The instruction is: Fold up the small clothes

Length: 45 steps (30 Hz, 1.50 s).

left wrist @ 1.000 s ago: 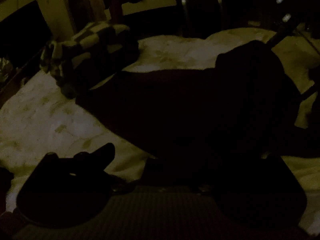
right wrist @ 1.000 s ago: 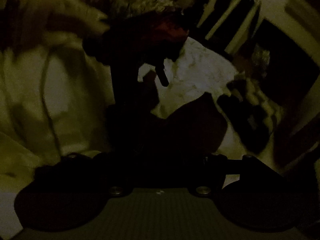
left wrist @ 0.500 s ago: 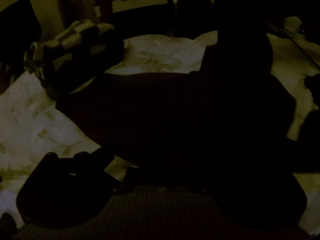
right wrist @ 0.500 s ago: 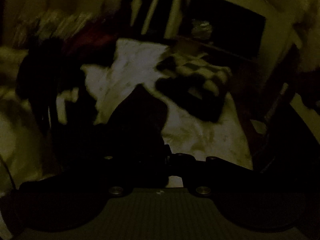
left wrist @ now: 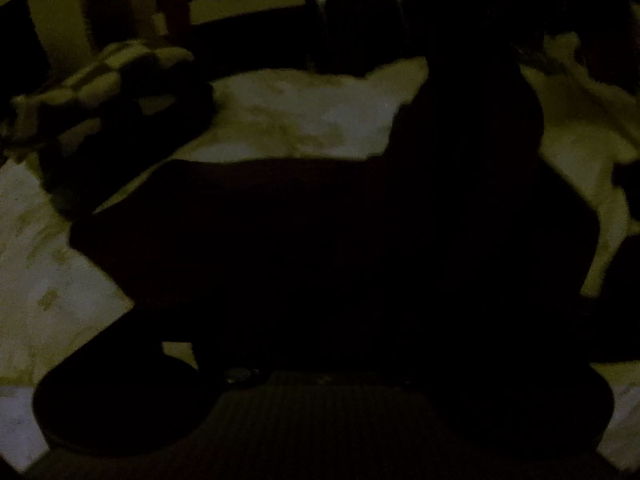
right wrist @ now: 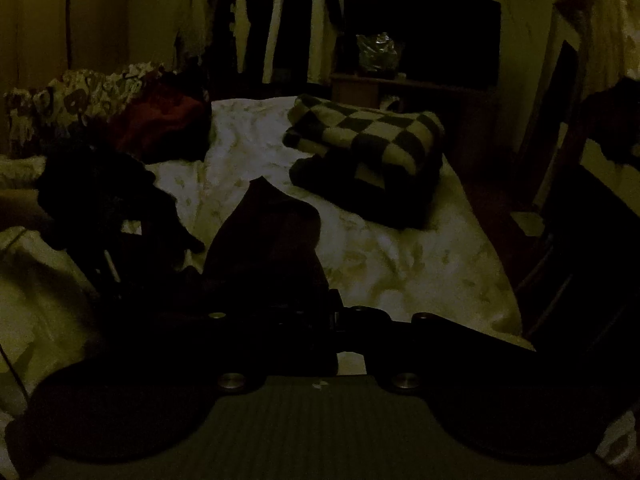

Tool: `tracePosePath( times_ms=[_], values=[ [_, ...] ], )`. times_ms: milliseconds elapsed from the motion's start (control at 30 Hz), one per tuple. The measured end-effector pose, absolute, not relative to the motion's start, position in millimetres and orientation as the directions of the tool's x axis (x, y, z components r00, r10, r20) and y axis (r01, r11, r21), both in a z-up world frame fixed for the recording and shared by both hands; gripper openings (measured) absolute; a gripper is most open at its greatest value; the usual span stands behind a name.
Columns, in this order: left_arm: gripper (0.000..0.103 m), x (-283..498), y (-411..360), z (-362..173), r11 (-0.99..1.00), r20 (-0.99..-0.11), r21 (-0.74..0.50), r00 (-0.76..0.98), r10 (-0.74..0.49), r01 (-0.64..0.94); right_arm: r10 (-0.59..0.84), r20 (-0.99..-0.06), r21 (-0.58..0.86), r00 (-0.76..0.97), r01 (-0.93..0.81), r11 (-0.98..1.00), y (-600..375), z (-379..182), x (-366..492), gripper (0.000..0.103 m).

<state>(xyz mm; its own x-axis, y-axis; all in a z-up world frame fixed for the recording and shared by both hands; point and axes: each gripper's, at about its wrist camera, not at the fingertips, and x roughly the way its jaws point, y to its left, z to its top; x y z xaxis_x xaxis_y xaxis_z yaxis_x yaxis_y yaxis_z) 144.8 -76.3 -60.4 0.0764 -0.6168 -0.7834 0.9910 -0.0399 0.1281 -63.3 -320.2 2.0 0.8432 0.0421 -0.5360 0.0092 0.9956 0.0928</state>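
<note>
Dark clothing [left wrist: 320, 248] fills the middle of the left wrist view, spread flat across the pale bedspread [left wrist: 304, 116], with a taller dark shape rising at its right side (too dim to identify). A folded checkered blanket [left wrist: 108, 92] lies at the far left. The left gripper [left wrist: 320, 360] merges into the dark cloth, so how far its fingers are parted, and whether they grip anything, cannot be told. In the right wrist view the dark clothing [right wrist: 264, 240] stands up in a peak directly ahead of the right gripper [right wrist: 320, 316], whose fingers appear drawn together on the cloth's near edge. Beyond, on the bedspread [right wrist: 400, 264], the checkered blanket [right wrist: 368, 140] sits far right, with a red cushion [right wrist: 160, 124] far left.
</note>
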Motion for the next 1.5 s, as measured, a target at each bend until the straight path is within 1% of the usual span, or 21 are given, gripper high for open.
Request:
tracePosePath(
  times_ms=[33,100,133,167,200,233,300,400,533,567,667,767,867,1000,1067,1200,1267,1333,1367,1400,1500],
  values=[
    [0.059,144.8,-80.1,-64.5,-0.062,-0.790,0.131,0.067,-0.610,0.989,0.043,-0.539,0.097,0.841,0.011,0.995,-321.2,0.5,-63.3,0.009],
    [0.055,144.7,-87.1,-71.1,-0.083,-0.789,0.149,0.067,-0.610,0.985,0.043,-0.541,0.099,0.840,0.013,0.995,-322.7,-2.3,-64.0,0.009],
    [0.042,144.9,-90.0,-73.9,-0.091,-0.792,0.146,0.062,-0.608,0.985,0.046,-0.543,0.103,0.838,0.012,0.995,-323.2,-3.8,-64.6,0.009],
    [0.020,144.7,-91.8,-74.9,-0.101,-0.794,0.127,0.041,-0.607,0.987,0.048,-0.545,0.105,0.837,0.011,0.994,-323.4,-5.4,-64.9,0.009],
    [0.011,144.0,-92.3,-74.4,-0.103,-0.793,0.109,0.024,-0.609,0.989,0.047,-0.545,0.105,0.837,0.012,0.994,-324.3,-5.9,-66.3,0.009],
    [0.006,142.2,-91.3,-72.9,-0.103,-0.787,0.102,0.018,-0.616,0.989,0.045,-0.549,0.106,0.835,0.016,0.994,-325.1,-6.7,-66.5,0.009],
    [0.005,138.4,-85.6,-68.0,-0.090,-0.780,0.098,0.020,-0.625,0.991,0.044,-0.550,0.111,0.834,0.022,0.994,-326.8,-7.8,-68.0,0.009],
    [0.004,150.7,-71.8,-60.4,0.001,-0.757,0.021,0.017,-0.653,1.000,0.044,-0.550,0.114,0.834,0.022,0.993,-328.7,-7.9,-70.4,0.009],
    [0.003,170.8,-49.2,-33.4,0.152,-0.648,-0.086,0.061,-0.759,0.985,0.068,-0.525,0.136,0.848,0.004,0.991,-327.1,-3.8,-73.7,0.009],
    [0.003,172.8,-41.9,-20.3,0.173,-0.614,-0.081,0.088,-0.784,0.982,0.072,-0.516,0.140,0.854,0.001,0.990,-326.0,0.0,-75.6,0.009],
    [0.003,172.3,-22.5,27.5,0.230,-0.549,-0.023,0.180,-0.816,0.973,0.062,-0.460,0.097,0.886,-0.020,0.995,-319.1,22.5,-86.2,0.009],
    [0.004,160.1,0.1,84.2,0.285,-0.466,0.027,0.264,-0.844,0.958,0.070,-0.368,0.045,0.927,-0.057,0.997,-311.4,61.3,-97.2,0.008],
    [0.003,136.0,19.2,144.0,0.335,-0.384,0.106,0.349,-0.855,0.936,0.086,-0.263,-0.028,0.961,-0.096,0.995,-297.1,110.0,-110.9,0.008],
    [0.004,90.2,54.9,219.6,0.379,-0.287,0.185,0.418,-0.862,0.907,0.126,-0.132,-0.107,0.983,-0.140,0.984,-279.2,168.6,-137.8,0.007],
    [0.004,63.0,67.5,255.8,0.397,-0.249,0.244,0.453,-0.856,0.885,0.150,-0.065,-0.128,0.987,-0.157,0.979,-274.1,199.5,-156.4,0.007],
    [0.004,2.6,78.7,322.2,0.431,-0.175,0.391,0.526,-0.832,0.813,0.149,0.065,-0.202,0.987,-0.133,0.970,-270.1,257.6,-186.6,0.007],
    [0.004,-22.5,80.8,348.3,0.451,-0.144,0.429,0.552,-0.821,0.783,0.140,0.112,-0.223,0.984,-0.112,0.968,-272.6,282.0,-193.4,0.007],
    [0.004,-46.4,82.5,368.5,0.496,-0.093,0.483,0.606,-0.790,0.722,0.140,0.143,-0.228,0.980,-0.106,0.968,-276.9,301.7,-193.7,0.007],
    [0.004,-52.1,83.5,375.9,0.506,-0.079,0.488,0.613,-0.786,0.711,0.143,0.160,-0.232,0.977,-0.103,0.967,-278.4,310.3,-192.5,0.007],
    [0.004,-52.1,81.4,380.4,0.508,-0.090,0.476,0.614,-0.784,0.718,0.142,0.163,-0.238,0.976,-0.101,0.966,-279.2,315.5,-187.7,0.007],
    [0.004,-29.1,71.0,375.6,0.544,-0.155,0.398,0.639,-0.754,0.739,0.139,0.148,-0.229,0.979,-0.102,0.968,-281.8,317.1,-161.8,0.007]
  ],
)
